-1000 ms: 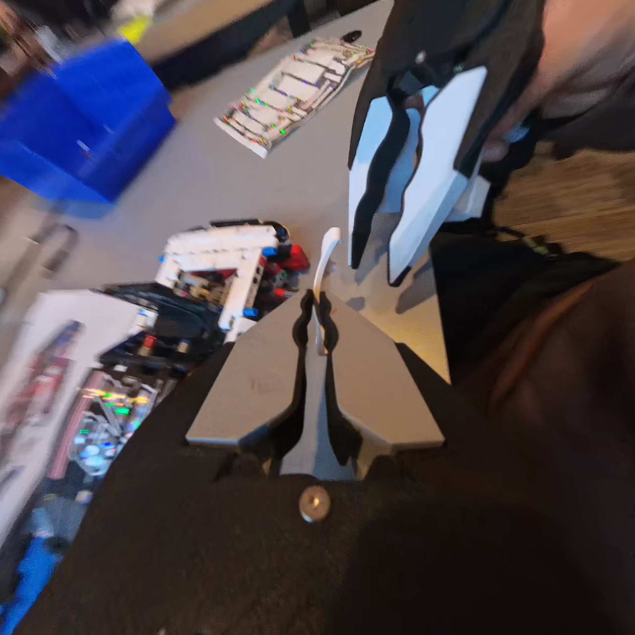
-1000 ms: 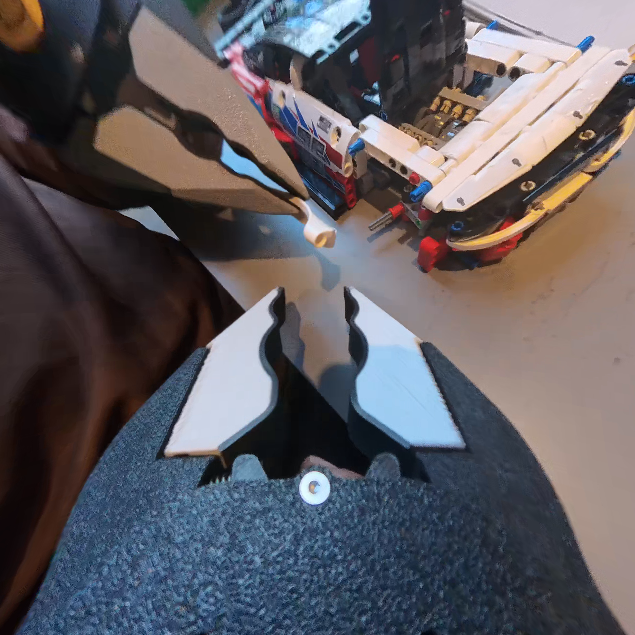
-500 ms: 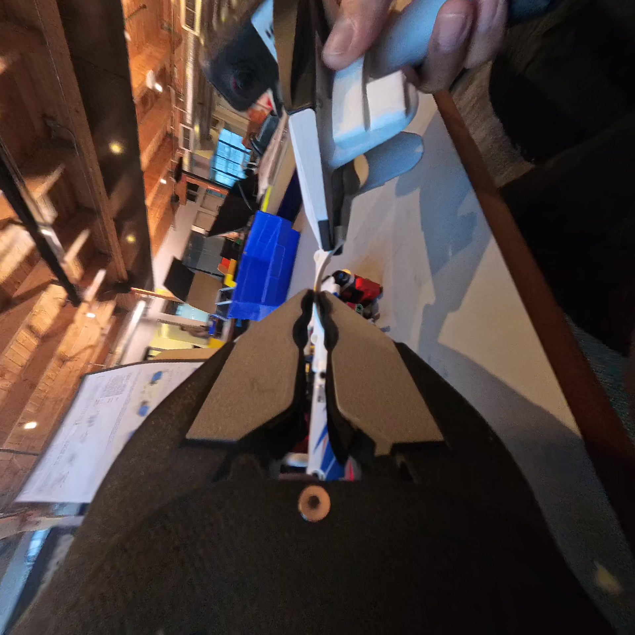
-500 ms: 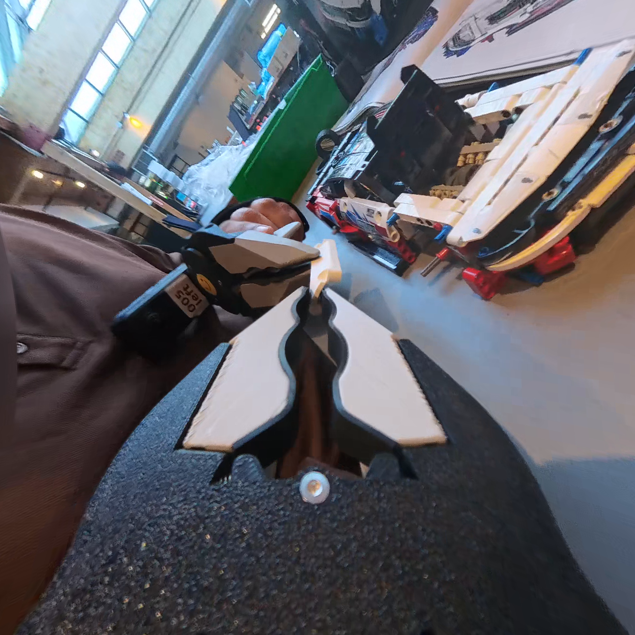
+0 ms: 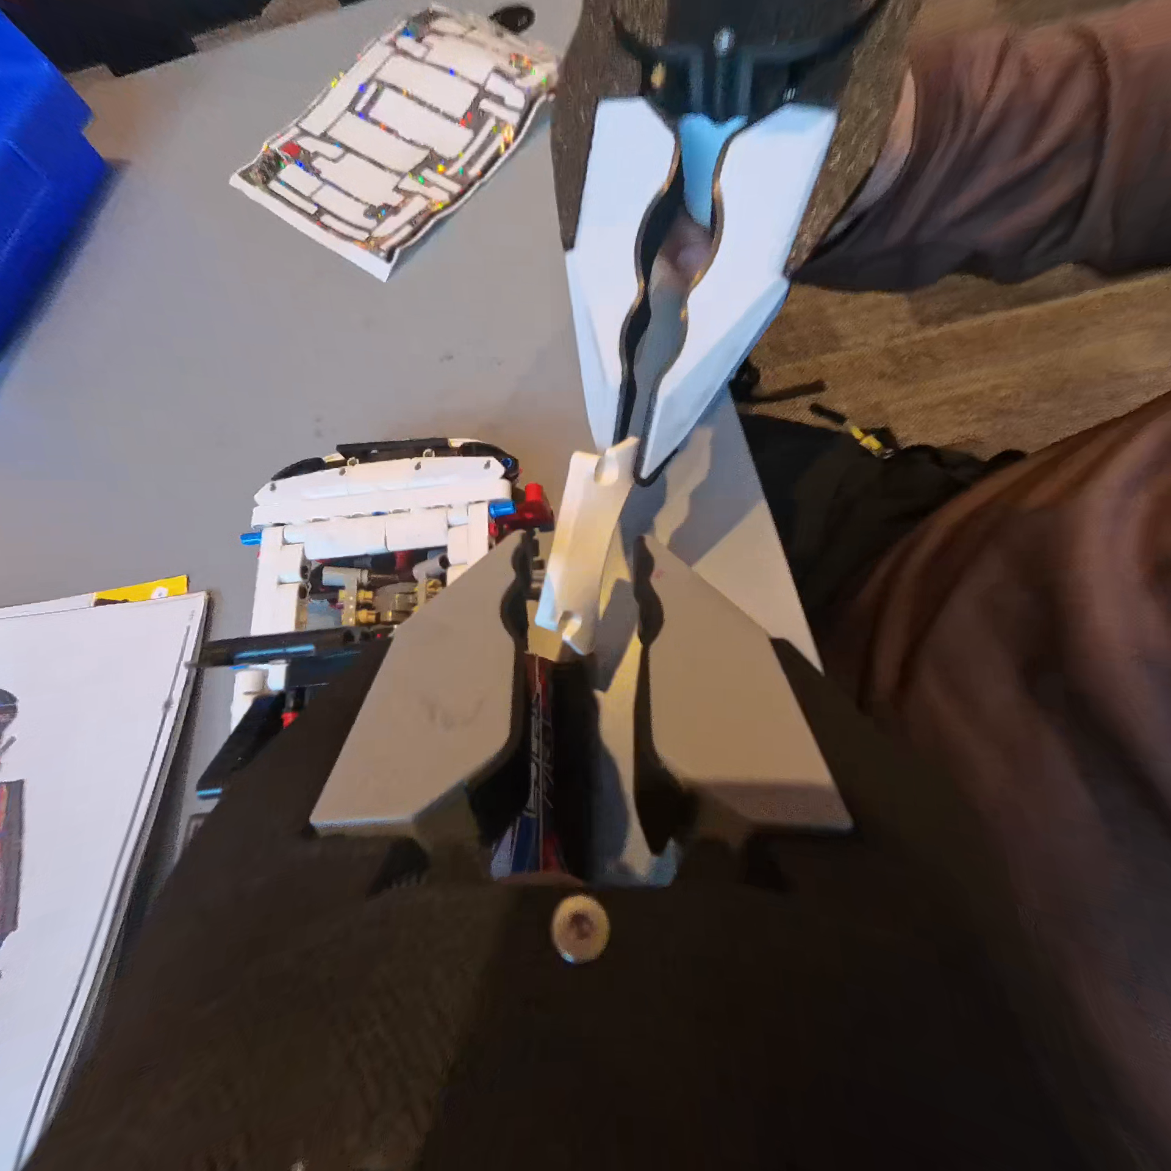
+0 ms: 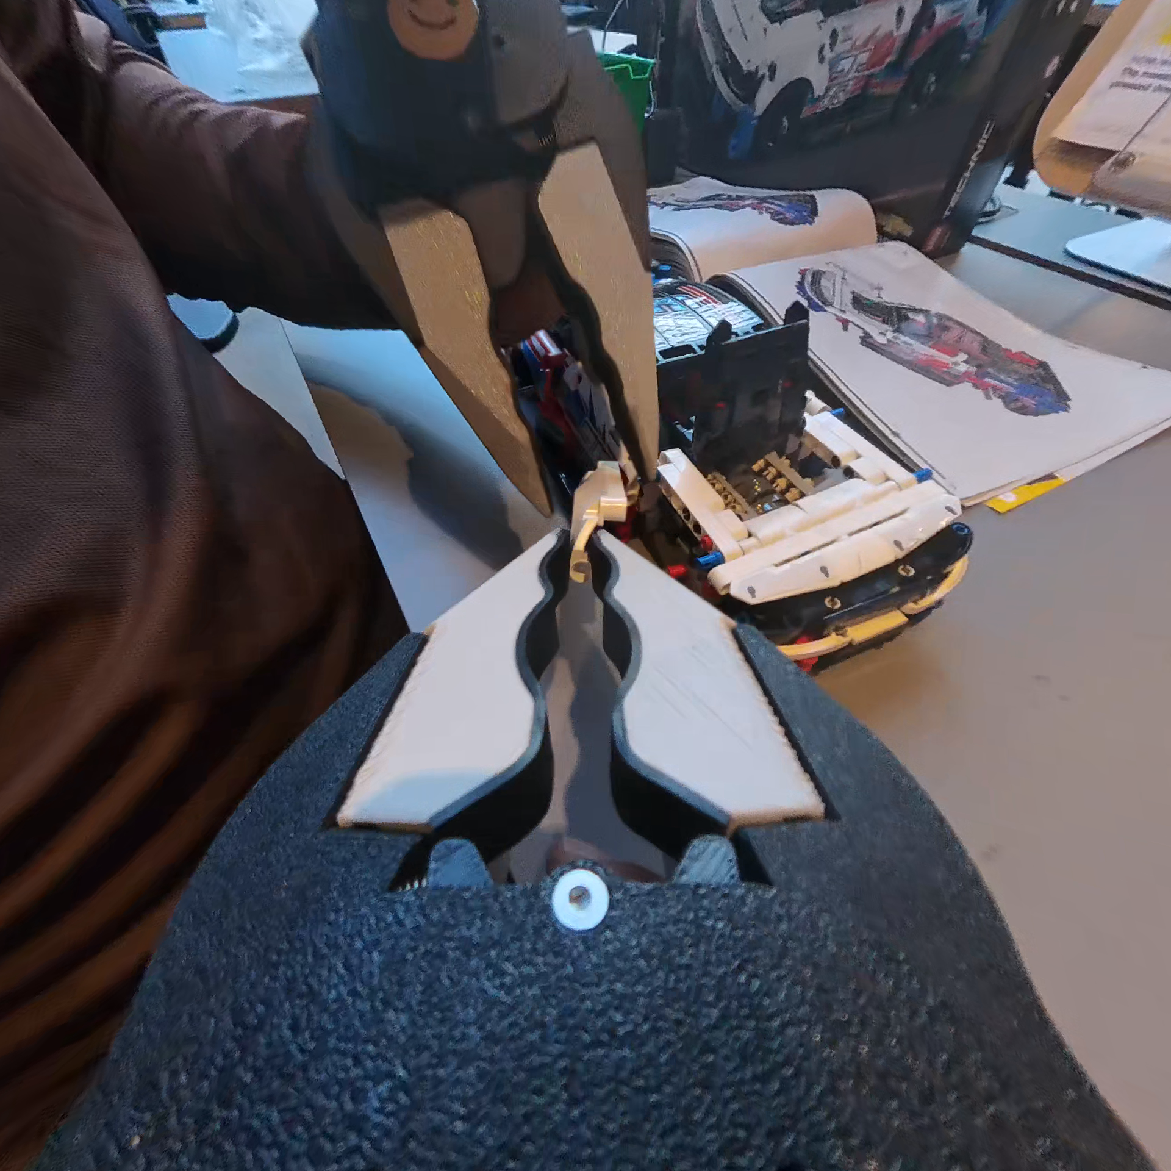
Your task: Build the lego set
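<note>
Right tool (image 6: pixel 580 545) pinches curved white panel (image 5: pixel 580 557) — upright, lengthwise.

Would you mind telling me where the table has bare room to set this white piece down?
Bare table lies between the sticker sheet, blue bin and car. It is crowded around the car, where the booklet and both grippers meet.

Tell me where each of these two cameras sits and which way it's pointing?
Left wrist view: sits on the left gripper, looks down its grey fingers at the lego car and table; a brown sleeve shows.
Right wrist view: sits on the right gripper, looks along its white fingers toward car and booklet.
Shared: car, white curved piece, both grippers.
</note>
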A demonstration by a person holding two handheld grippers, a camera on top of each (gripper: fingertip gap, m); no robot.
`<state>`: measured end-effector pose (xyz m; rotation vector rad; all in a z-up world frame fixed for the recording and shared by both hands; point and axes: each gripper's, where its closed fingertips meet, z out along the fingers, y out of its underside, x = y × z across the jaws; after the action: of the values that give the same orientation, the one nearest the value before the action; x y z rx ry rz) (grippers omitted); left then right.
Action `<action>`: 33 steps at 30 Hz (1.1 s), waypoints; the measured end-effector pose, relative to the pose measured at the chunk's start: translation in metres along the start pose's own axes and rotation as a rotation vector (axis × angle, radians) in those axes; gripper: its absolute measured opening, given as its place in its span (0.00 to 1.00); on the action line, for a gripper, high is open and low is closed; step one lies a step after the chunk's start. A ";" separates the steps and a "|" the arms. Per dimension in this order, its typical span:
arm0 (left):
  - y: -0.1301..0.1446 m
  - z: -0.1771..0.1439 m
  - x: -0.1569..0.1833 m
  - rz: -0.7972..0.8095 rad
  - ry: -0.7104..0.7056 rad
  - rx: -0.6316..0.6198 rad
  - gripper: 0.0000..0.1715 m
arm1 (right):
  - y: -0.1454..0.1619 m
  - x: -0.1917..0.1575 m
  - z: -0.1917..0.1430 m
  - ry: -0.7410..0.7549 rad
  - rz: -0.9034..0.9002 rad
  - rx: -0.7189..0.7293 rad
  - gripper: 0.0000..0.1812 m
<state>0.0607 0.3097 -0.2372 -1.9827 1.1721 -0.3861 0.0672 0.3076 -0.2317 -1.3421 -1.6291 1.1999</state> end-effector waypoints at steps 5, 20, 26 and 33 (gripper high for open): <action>0.011 0.015 -0.006 0.044 -0.098 -0.052 0.09 | 0.007 0.008 -0.001 -0.011 0.029 -0.032 0.03; 0.035 0.025 -0.008 0.057 -0.213 -0.165 0.09 | 0.039 0.019 0.007 0.265 -0.152 -0.385 0.04; 0.034 0.026 -0.009 0.061 -0.234 -0.163 0.09 | 0.039 0.020 0.005 0.269 -0.142 -0.380 0.04; 0.034 0.027 -0.010 0.116 -0.303 -0.172 0.09 | 0.040 0.017 0.004 0.236 -0.115 -0.344 0.06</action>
<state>0.0513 0.3224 -0.2790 -2.0208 1.1467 0.0771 0.0730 0.3251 -0.2712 -1.5105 -1.7639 0.6835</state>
